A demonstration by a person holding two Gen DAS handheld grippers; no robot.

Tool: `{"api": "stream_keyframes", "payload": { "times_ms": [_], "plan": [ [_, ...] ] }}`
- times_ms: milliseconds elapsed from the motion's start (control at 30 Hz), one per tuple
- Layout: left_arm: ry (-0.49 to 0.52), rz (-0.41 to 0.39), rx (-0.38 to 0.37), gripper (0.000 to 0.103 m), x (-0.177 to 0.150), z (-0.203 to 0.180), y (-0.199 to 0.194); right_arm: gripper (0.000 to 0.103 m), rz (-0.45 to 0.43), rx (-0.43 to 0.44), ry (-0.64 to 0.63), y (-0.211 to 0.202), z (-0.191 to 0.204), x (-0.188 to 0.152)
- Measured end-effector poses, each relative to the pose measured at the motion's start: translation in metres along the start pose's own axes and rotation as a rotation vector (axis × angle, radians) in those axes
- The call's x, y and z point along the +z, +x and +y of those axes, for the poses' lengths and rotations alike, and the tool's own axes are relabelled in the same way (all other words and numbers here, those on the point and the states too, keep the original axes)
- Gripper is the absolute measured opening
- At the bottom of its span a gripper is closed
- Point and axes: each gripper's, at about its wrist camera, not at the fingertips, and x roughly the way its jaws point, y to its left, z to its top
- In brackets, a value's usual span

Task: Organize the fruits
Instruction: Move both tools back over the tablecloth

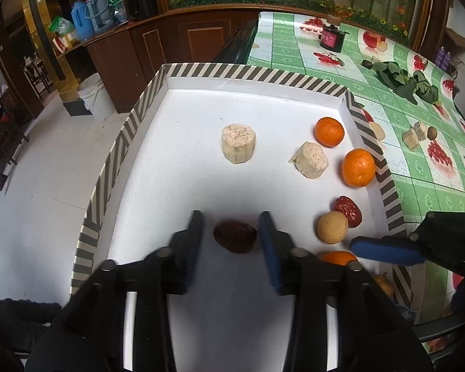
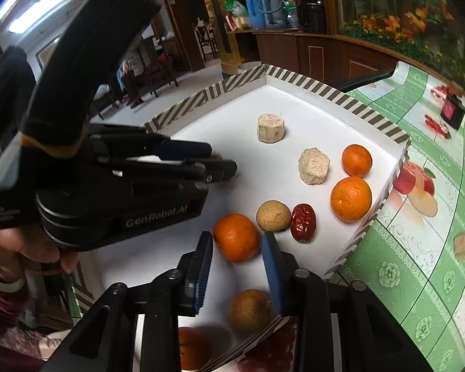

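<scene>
**Mia:** Where is all the fruit?

**Ben:** In the striped tray [image 1: 130, 124] on the worktop [image 1: 424, 183] with the green cloth. Two oranges [image 1: 358, 167] sit by the right wall. Two pale chunks [image 1: 238, 143] lie near the middle.

**Mia:** What does the left gripper [image 1: 231, 232] do?

**Ben:** Its fingers are spread apart. A dark red date [image 1: 235, 236] lies between them on the tray floor. They do not touch it.

**Mia:** And the right gripper [image 2: 237, 248]?

**Ben:** Its fingers are spread too, one on each side of an orange [image 2: 236, 237]. If they touch it is hard to tell. A round tan fruit [image 2: 273, 216] and another red date [image 2: 303, 222] sit just beside it.
</scene>
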Motion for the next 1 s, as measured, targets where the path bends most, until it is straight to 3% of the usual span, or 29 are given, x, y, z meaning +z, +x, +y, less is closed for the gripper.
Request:
{"api": "stream_keyframes", "payload": {
  "times_ms": [67,467,1000],
  "plan": [
    [-0.011,-0.009,-0.004,0.054,0.000,0.002,-0.003,0.038,-0.005,0.018,0.019,-0.002,-0.003,0.001],
    [-0.023,-0.054,-0.006,0.054,0.003,-0.013,-0.022,0.038,-0.086,0.041,0.120,-0.046,-0.029,-0.012],
    [0.047,-0.095,-0.106,0.054,0.017,-0.089,-0.036,0.038,-0.147,-0.128,0.281,-0.107,-0.112,-0.053]
  ]
}}
